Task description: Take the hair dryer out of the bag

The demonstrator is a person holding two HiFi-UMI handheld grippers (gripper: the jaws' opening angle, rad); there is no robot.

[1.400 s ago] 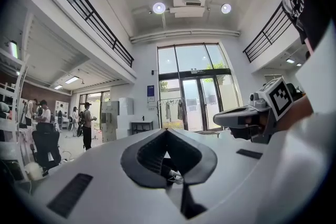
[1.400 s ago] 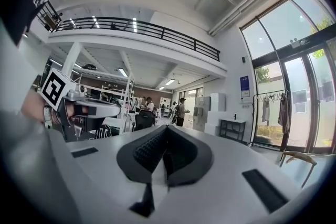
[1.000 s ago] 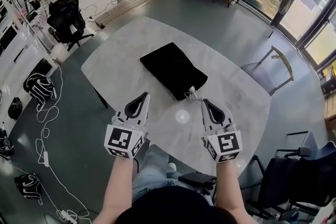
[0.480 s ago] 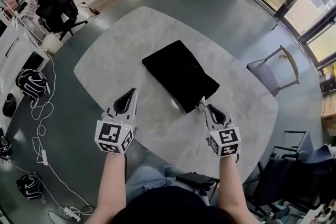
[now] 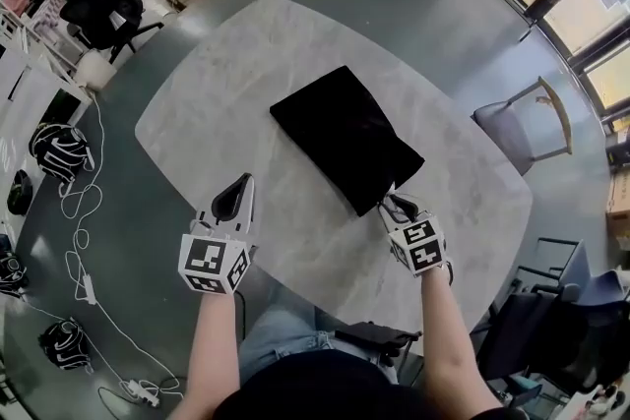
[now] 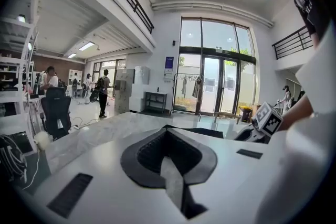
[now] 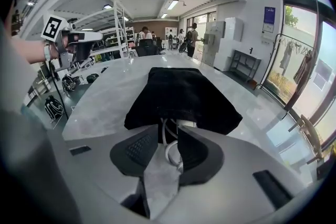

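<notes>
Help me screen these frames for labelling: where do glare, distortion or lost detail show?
Head view: sharp, evenly lit, wide-angle bends the table, black bag nearly featureless. Left gripper view: fisheye, dark corners, bright glass doors. Right gripper view: same vignette, bag folds lost in black, white cord crisp.

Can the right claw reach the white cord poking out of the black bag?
Probably yes. The right claw, jaws just opened wider, has the white cord between them by the black bag; nothing blocks it.

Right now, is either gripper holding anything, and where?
Nothing held. Right gripper, jaws just opened, straddles the white cord at the black bag mouth; left gripper shut, empty.
</notes>
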